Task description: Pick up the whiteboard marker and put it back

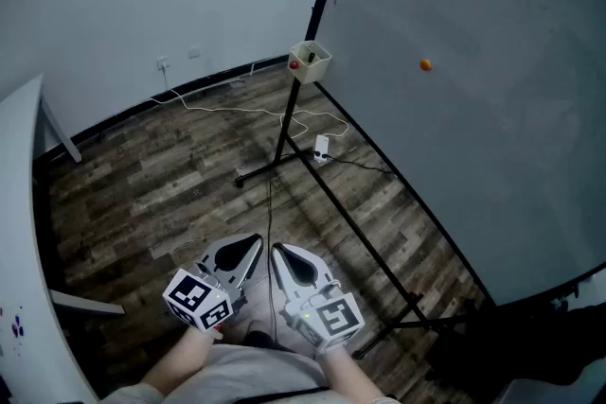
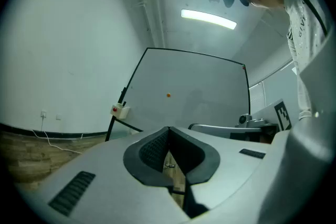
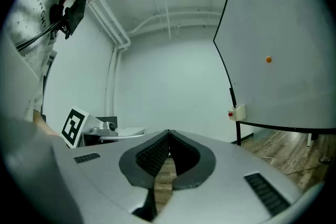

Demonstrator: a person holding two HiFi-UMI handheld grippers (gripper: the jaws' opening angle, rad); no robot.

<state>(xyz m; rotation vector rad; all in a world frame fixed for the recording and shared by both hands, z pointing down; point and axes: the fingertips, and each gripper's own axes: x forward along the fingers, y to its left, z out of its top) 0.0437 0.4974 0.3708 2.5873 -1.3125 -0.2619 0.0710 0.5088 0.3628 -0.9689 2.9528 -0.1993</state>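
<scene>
No whiteboard marker shows clearly in any view. A small cream box [image 1: 310, 61] with a red spot hangs at the left edge of the whiteboard [image 1: 473, 109]; a dark thing stands in it, too small to name. The box [image 2: 119, 109] also shows in the left gripper view, and the same box [image 3: 237, 112] in the right gripper view. My left gripper [image 1: 258, 242] and right gripper [image 1: 276, 251] are held side by side low over the floor, far short of the board. Both point level at it. The left gripper [image 2: 168, 128] has its tips together with nothing between them, and so does the right gripper [image 3: 169, 132].
An orange magnet [image 1: 425, 64] sticks on the board. The board's black stand legs [image 1: 365, 237] run across the wooden floor ahead. A white cable and adapter [image 1: 322, 147] lie near the wall. A white table edge [image 1: 24, 232] stands at the left.
</scene>
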